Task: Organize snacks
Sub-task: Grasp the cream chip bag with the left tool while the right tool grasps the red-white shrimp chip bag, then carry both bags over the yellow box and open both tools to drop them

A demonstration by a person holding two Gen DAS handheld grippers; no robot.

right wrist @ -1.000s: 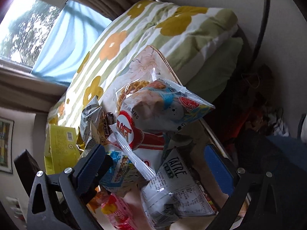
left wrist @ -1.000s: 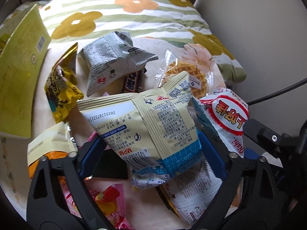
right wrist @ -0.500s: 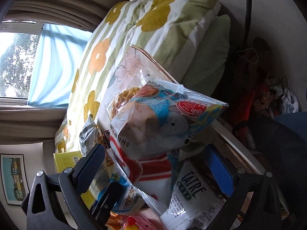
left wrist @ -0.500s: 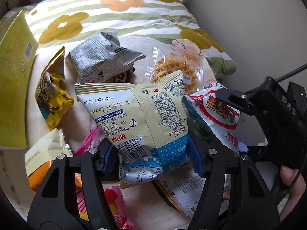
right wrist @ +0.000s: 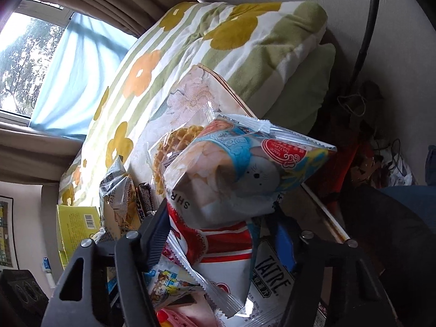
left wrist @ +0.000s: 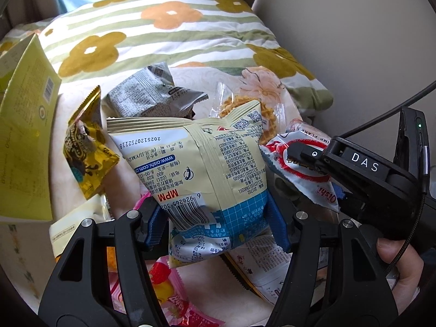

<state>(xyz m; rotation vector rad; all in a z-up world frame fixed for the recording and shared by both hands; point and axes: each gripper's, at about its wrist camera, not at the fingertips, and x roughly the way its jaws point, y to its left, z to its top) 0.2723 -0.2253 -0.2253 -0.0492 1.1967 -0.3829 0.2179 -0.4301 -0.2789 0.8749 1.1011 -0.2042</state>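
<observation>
Left wrist view: cream snack bag (left wrist: 201,174) centre, between the left gripper (left wrist: 216,224) fingers; newsprint-patterned pack (left wrist: 152,95) behind it at 11 o'clock, waffle pack (left wrist: 245,106) at 1, shrimp flakes bag (left wrist: 302,163) at 3, touching the right gripper (left wrist: 321,160). Crinkled wrapper (left wrist: 84,150) at 9, box (left wrist: 24,136) beyond it; floral pillow (left wrist: 163,30) behind all at 12.

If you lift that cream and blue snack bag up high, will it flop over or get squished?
The cream and blue snack bag looks puffed with air and stands upright in the left gripper, so it probably stays up and feels light. Its lower end creases between the pads, so a harder squeeze might crush the snacks.
</observation>
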